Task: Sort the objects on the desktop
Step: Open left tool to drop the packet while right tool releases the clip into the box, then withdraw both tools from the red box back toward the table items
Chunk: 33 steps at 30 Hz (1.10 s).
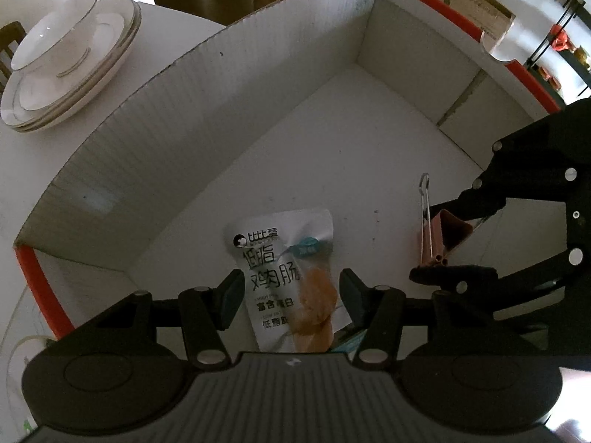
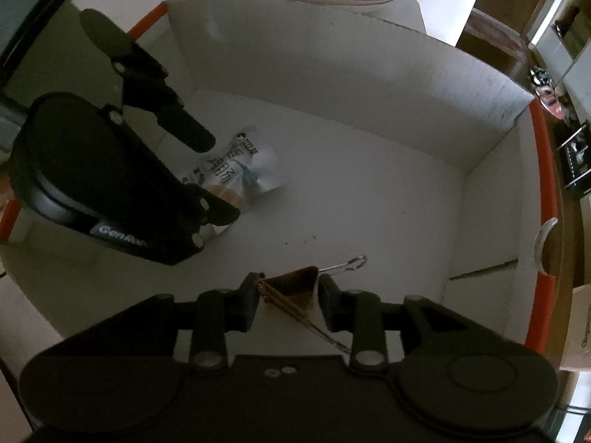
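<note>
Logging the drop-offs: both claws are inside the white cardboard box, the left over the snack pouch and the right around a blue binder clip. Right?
Almost. The binder clip is rose-gold with silver wire handles, not blue, as the right wrist view shows. The rest holds: left claw, white snack pouch, right claw, white cardboard box.

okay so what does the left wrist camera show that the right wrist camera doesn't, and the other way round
Only the left wrist view shows the snack pouch print head-on, lying between the open fingers of the left gripper, and a dark wooden chair at the far left.

Only the right wrist view shows the right gripper from behind, with its fingers on either side of the binder clip; whether the pads touch it is unclear.

Both show the white cardboard box with its orange edge, the stacked plates with a bowl on top, the pouch and the clip.
</note>
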Available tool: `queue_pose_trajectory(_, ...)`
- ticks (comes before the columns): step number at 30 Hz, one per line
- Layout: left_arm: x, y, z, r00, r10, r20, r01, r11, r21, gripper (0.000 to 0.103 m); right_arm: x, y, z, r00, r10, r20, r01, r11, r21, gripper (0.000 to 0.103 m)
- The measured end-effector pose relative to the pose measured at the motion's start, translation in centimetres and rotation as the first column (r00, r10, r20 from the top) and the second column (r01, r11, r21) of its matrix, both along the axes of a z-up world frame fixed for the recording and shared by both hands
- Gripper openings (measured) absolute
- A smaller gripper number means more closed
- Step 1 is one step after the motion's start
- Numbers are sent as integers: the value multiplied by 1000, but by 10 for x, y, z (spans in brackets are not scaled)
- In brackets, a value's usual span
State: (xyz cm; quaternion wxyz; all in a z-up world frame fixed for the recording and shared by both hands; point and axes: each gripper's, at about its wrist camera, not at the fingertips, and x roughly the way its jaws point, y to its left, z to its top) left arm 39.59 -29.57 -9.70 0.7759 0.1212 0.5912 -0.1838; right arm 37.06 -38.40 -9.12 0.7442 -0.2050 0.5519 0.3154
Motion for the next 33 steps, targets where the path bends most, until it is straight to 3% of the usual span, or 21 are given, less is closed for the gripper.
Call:
queue_pose_trajectory(4,-5,2,4,1000,-1,23,1,1000,-7,55,0,-1,-1,1000,-9,4,9,1000,-1,45)
queue_pose_trajectory(8,-13,4,12,999,8,49,-7,999,-33,55,-1,2,7,1000,-15,11,15,1000,16,48)
queue_pose_trajectory(12,-19,8,25,996,21,81,-16,998,-65,55,-5,-5,16,999,-20,26,19,999,48,64)
queue_pose_trajectory(21,-34,14,51,983,67,169,-46,991,-124,55,-18,-17,44,996,-54,76,44,991,126,64)
queue_pose_trajectory(26,-59,29,71,964,114,239,-75,984,-164,55,-28,-19,55,992,-63,108,45,987,154,72)
queue_pose_trajectory(33,-83,46,90,942,165,292,-105,972,-211,55,-42,-19,64,988,-91,125,65,978,200,73)
